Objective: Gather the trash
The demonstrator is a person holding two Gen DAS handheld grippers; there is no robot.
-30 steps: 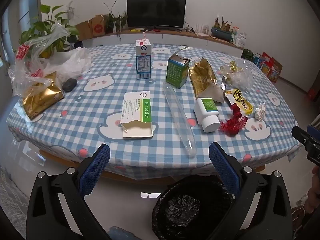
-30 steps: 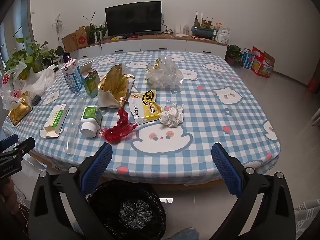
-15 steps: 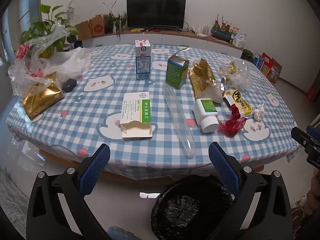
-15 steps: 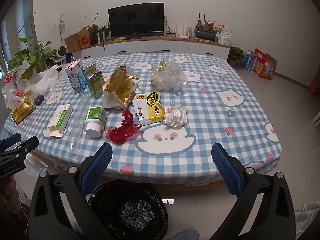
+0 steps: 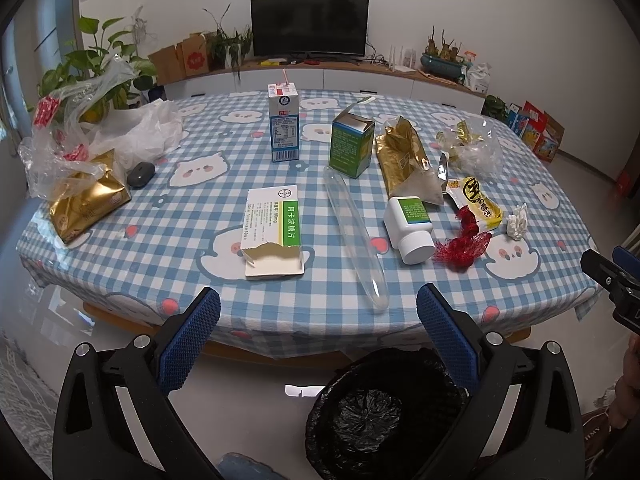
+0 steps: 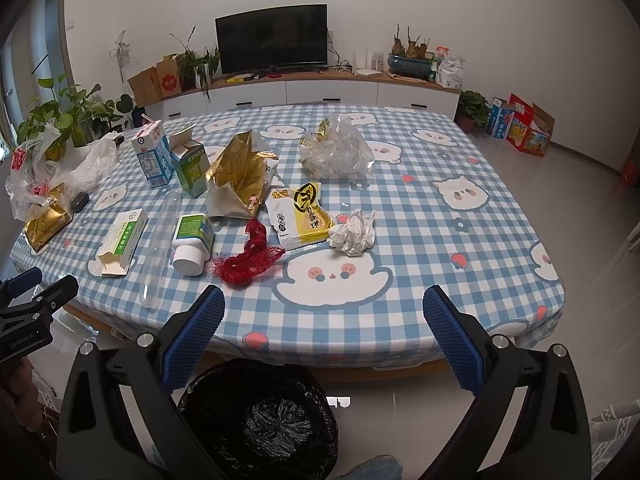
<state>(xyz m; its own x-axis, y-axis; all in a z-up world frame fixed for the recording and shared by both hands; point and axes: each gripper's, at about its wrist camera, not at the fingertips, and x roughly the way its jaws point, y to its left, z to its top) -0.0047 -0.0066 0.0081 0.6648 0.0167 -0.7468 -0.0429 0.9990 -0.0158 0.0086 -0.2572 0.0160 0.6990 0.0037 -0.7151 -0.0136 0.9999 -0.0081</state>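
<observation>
So far nothing appears collected, judging by how things lie. From the left wrist, the left gripper (image 5: 318, 312) hangs spread wide and empty, short of the table edge. Directly below it sits the black-lined trash bin (image 5: 376, 412), which seems to hold only its liner. Just ahead lie the torn medicine box (image 5: 274, 230) and the clear plastic tube (image 5: 354, 236). Ahead and to the right lie the white pill bottle (image 5: 410, 224) and the red mesh netting (image 5: 464, 242). Farther ahead stand the milk carton (image 5: 284, 122) and the green box (image 5: 351, 146), with the gold foil bag (image 5: 404, 160) beside it.

From the right wrist, the right gripper (image 6: 324, 314) is likewise parted and grasps nothing, with the bin below and slightly left. Just ahead to the left is the red netting; beyond it lie the yellow snack wrapper (image 6: 304, 214) and the crumpled tissue (image 6: 354, 232). Farther ahead sits the crumpled clear wrapper (image 6: 338, 150). Every piece still waits on the checked tablecloth (image 6: 440, 240), so the whole job is left.
</observation>
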